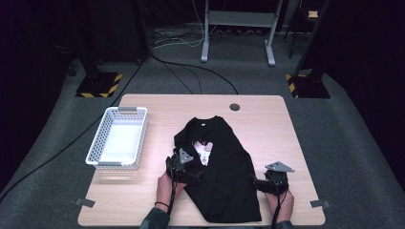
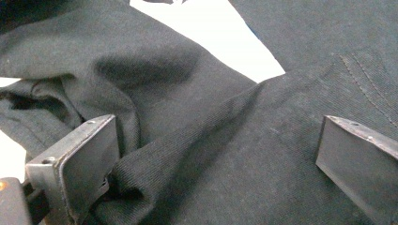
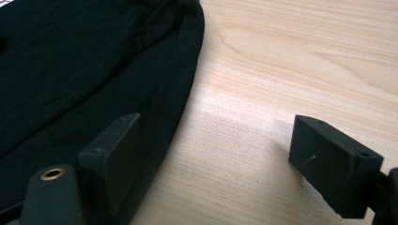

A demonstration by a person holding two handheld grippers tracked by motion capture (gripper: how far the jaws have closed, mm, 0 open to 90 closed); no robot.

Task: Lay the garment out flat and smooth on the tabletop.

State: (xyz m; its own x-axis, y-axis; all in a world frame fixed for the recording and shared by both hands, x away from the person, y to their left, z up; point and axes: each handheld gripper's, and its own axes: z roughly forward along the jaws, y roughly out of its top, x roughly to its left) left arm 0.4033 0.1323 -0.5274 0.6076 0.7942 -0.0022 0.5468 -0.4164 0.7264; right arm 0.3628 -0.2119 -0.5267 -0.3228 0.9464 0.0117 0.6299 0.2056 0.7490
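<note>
A black T-shirt (image 1: 224, 176) lies partly folded on the wooden table (image 1: 267, 124), with a white and pink print (image 1: 204, 150) showing near its middle. My left gripper (image 1: 193, 171) rests on the shirt's left side. In the left gripper view the left gripper (image 2: 216, 140) stands open, its jaws wide apart over creased black fabric (image 2: 197, 122) beside a patch of the white print (image 2: 220, 33). My right gripper (image 1: 258, 183) sits at the shirt's right edge. Close up, the right gripper (image 3: 218, 126) is open, one jaw over the shirt's hem (image 3: 94, 84) and the other over bare wood (image 3: 291, 61).
A white plastic basket (image 1: 98, 143) stands at the table's left side. A round cable hole (image 1: 234, 107) sits near the far edge. Beyond the table are grey carpet, cables and a metal frame (image 1: 239, 19).
</note>
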